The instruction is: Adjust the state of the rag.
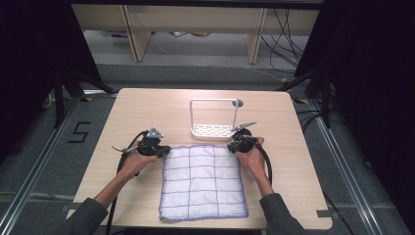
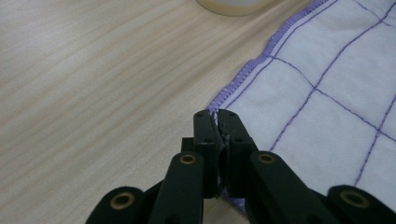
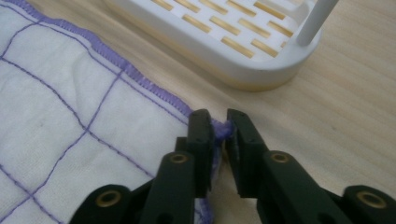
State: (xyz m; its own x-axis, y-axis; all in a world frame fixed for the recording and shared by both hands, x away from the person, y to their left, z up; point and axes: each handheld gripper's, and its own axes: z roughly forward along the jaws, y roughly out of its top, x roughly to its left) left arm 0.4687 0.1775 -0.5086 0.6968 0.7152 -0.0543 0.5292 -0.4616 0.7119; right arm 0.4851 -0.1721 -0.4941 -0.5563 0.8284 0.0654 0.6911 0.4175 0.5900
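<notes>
A white cloth with a purple grid and purple hem lies flat on the wooden table. My left gripper is shut on the cloth's far left corner; in the left gripper view the cloth has its hem pinched between the gripper jaws. My right gripper is shut on the far right corner; in the right gripper view the gripper has bunched purple hem between its jaws, and the cloth spreads to their left. Both corners stay down on the table.
A white slotted rack with an upright wire frame stands just beyond the cloth's far edge, close to my right gripper; its base is a short way ahead of the jaws. Bare wood lies left of the cloth.
</notes>
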